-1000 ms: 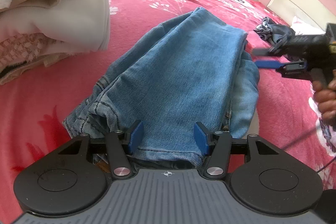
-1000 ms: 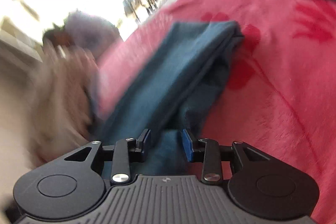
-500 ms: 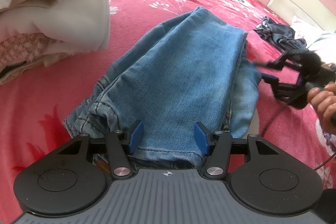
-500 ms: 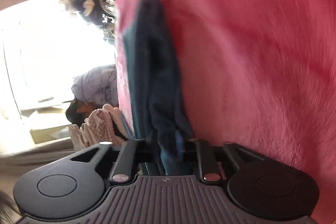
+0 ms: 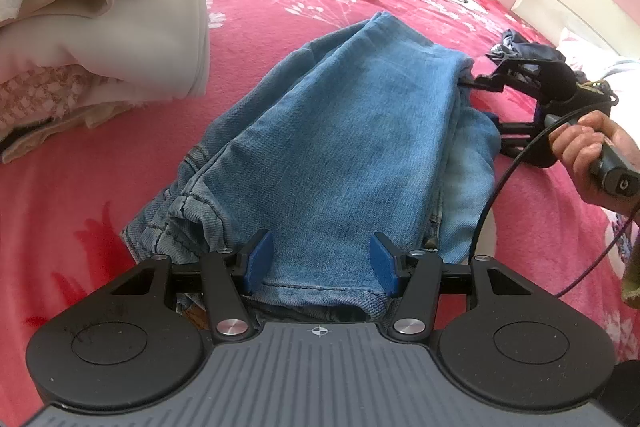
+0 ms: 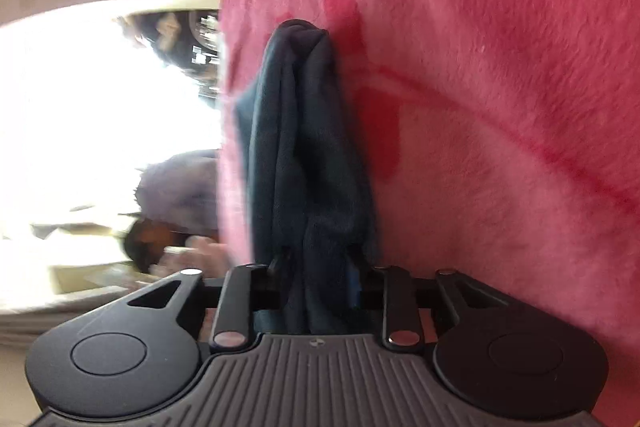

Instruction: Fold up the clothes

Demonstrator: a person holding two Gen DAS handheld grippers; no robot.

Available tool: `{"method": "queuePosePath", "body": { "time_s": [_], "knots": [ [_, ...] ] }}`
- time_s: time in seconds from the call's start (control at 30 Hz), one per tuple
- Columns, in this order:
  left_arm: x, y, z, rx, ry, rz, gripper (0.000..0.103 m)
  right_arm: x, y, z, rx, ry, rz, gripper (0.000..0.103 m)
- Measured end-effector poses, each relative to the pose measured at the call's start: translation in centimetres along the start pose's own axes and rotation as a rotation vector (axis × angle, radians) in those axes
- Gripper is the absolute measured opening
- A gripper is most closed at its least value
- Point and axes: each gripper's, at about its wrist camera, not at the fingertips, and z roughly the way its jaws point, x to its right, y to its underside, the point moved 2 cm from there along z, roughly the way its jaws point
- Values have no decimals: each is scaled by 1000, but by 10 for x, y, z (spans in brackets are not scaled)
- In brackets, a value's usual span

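The jeans (image 5: 344,147) lie folded into a thick bundle on the red bed (image 5: 280,15), near a stack of folded clothes (image 5: 100,7). The left tool (image 5: 322,259) sits at the near hem, fingers wide apart with denim between them, gripping nothing. The right tool (image 6: 316,275), turned on its side, has its fingers around the bundle's right edge; whether they pinch it I cannot tell. My read: either another fold is being gathered or the finished bundle is about to be lifted. Both need an even grip through all layers.
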Motion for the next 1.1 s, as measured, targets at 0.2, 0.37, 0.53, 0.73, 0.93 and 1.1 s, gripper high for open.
{"method": "queuePosePath", "body": {
  "time_s": [0.2,0.37,0.53,0.73,0.93,1.1],
  "knots": [
    [1,0,0,-2,-2,2,54,23,-9,10,-26,-67,89,18],
    [1,0,0,0,-4,1,54,-9,3,-24,-46,-33,-115,46],
    [1,0,1,0,-1,4,54,-16,31,-25,-153,110,-296,34],
    [1,1,-1,8,1,2,54,-2,19,-46,40,173,-272,19],
    [0,2,0,9,6,0,55,-39,57,-41,-159,103,-660,22],
    [-1,-1,-2,2,8,-15,55,-27,71,-10,-216,361,-836,21]
  ]
}}
